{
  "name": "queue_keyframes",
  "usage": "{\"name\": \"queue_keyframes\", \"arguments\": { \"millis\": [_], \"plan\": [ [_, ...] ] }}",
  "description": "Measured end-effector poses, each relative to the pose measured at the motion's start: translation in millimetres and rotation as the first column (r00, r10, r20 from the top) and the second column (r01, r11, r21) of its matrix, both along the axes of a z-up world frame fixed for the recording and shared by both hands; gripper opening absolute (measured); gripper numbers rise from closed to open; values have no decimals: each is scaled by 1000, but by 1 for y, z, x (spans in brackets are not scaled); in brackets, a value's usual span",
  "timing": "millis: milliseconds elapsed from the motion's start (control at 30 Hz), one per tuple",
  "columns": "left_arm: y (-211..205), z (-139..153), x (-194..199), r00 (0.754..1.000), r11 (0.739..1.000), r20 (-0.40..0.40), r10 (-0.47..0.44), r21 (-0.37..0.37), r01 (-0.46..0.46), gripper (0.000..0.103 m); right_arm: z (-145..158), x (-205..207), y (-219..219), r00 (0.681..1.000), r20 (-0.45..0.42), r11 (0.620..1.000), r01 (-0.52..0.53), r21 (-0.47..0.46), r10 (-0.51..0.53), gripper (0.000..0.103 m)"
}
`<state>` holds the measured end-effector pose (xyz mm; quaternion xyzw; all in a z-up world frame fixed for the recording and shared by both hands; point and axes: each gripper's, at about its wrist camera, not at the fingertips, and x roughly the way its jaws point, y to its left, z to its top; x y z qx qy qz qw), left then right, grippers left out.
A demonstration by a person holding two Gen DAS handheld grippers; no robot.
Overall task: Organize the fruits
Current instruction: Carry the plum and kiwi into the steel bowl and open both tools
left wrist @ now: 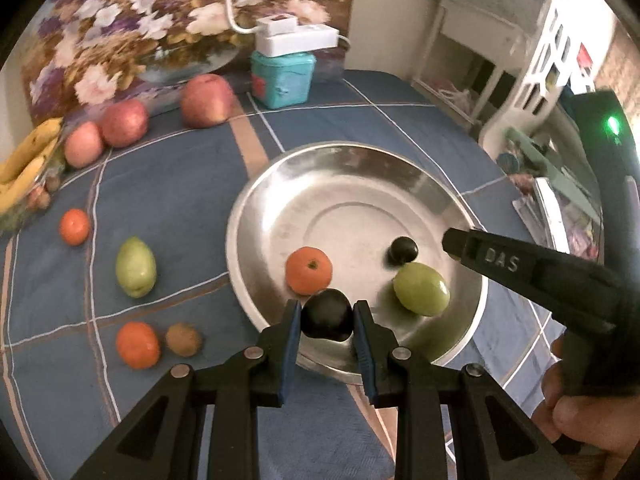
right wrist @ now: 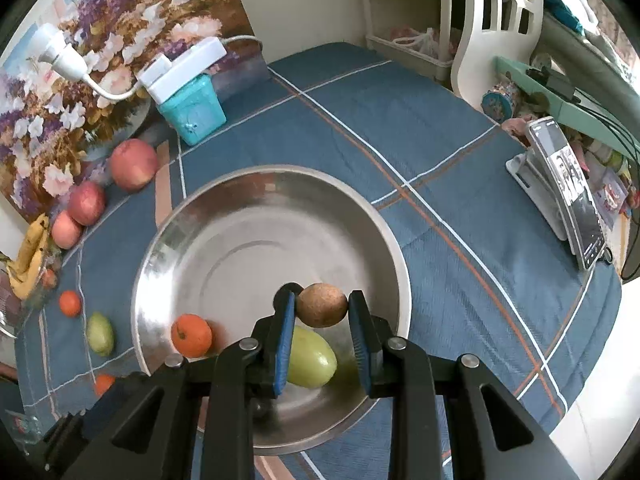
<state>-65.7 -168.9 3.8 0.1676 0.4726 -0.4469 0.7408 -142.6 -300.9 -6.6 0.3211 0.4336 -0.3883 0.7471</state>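
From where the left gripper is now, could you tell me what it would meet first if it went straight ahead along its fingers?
Likely the orange fruit in the steel bowl, just beyond the dark fruit that the left gripper holds. Depth is unclear, so it might meet the bowl's floor first.

Both wrist views look steeply down from close above the steel bowl, facing the flower painting. The left view sits nearer the fruit row; both share bowl and blue-checked worktop.
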Motion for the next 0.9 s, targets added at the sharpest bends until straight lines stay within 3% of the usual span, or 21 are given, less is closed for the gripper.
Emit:
{"name": "queue_keyframes", "arguments": {
  "millis": [567,633,667,700,733,900],
  "plan": [
    [-3,-3,-3,999,1000,45,-8,-13,9,29,-6,-2,2,1000,-28,1000,8,0,-8,29],
    [-3,-3,-1,999,1000,42,0,-11,0,37,-6,-2,2,1000,-29,1000,11,0,-11,29],
    [-3,-4,-1,999,1000,39,4,-11,-4,43,-6,-2,1,999,-29,1000,13,0,-13,29],
    [-3,-3,0,999,1000,40,8,-14,-7,57,-6,-3,1,1000,-28,1000,14,1,-14,29],
    [-2,-3,0,999,1000,44,9,-19,-8,61,-7,-3,1,1000,-27,1000,15,3,-15,29],
    [-2,-1,0,999,1000,50,6,-22,-5,61,-7,-3,-1,1000,-26,1000,17,2,-17,36]
  ]
}}
